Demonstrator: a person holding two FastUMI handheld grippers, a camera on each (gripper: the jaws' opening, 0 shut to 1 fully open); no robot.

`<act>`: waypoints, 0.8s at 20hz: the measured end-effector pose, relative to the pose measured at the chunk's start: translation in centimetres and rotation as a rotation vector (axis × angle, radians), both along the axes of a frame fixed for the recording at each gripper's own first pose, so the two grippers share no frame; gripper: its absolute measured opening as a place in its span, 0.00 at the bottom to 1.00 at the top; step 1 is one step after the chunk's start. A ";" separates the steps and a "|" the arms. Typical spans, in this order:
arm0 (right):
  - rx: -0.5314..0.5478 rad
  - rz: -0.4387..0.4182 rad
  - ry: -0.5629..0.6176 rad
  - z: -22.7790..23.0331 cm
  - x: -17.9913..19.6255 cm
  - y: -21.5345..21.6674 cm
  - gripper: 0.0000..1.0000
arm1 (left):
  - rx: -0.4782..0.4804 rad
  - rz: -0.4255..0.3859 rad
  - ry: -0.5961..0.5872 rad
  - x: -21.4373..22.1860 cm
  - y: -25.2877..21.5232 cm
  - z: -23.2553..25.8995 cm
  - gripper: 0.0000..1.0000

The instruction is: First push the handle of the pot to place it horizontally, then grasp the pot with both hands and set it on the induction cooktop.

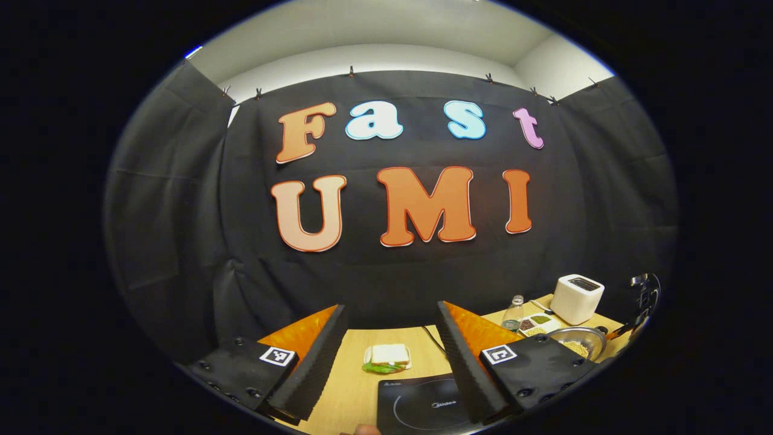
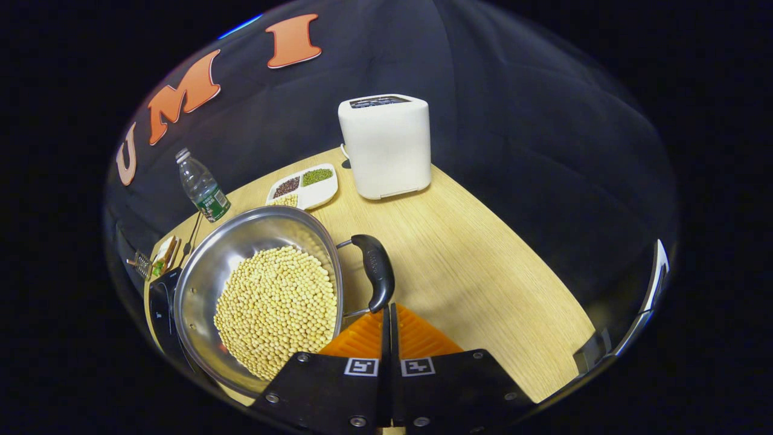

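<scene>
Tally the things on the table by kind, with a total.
Cookware: 2, pot, induction cooktop
Appliances: 1, toaster
Bottles: 1, bottle
Food dishes: 2, divided tray, sandwich plate
Total: 6

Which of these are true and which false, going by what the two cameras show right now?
1. The pot holds yellowish beans. True.
2. The right gripper is wide open. False: its fingers are closed together, their tips at the pot's handle.
3. The left gripper is open. True.
4. The pot sits on the induction cooktop. False: that cooktop is bare.
5. The toaster lies tipped over. False: it stands upright on the table.
</scene>
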State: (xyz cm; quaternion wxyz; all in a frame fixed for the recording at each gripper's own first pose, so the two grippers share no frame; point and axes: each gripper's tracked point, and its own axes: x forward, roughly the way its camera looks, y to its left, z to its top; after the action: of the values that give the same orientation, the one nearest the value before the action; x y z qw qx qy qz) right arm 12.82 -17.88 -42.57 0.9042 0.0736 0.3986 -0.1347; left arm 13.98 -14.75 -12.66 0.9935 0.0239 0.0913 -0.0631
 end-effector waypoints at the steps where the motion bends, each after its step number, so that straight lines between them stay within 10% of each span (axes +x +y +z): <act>1: 0.006 -0.001 0.001 0.1 0.0 0.0 0.00 | -0.013 -0.004 -0.001 0.3 -0.6 -0.2 0.99; 16: -0.024 0.021 -0.210 7.2 0.4 -0.7 0.05 | -0.085 -0.239 0.304 -3.0 -21.4 -19.5 0.97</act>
State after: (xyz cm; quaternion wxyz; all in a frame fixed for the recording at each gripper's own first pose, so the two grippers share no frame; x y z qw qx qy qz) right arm 13.25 -18.59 -35.33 0.9432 0.0722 0.3007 -0.1215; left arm 11.03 -36.16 -32.16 0.9539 -0.0170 0.2339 -0.1871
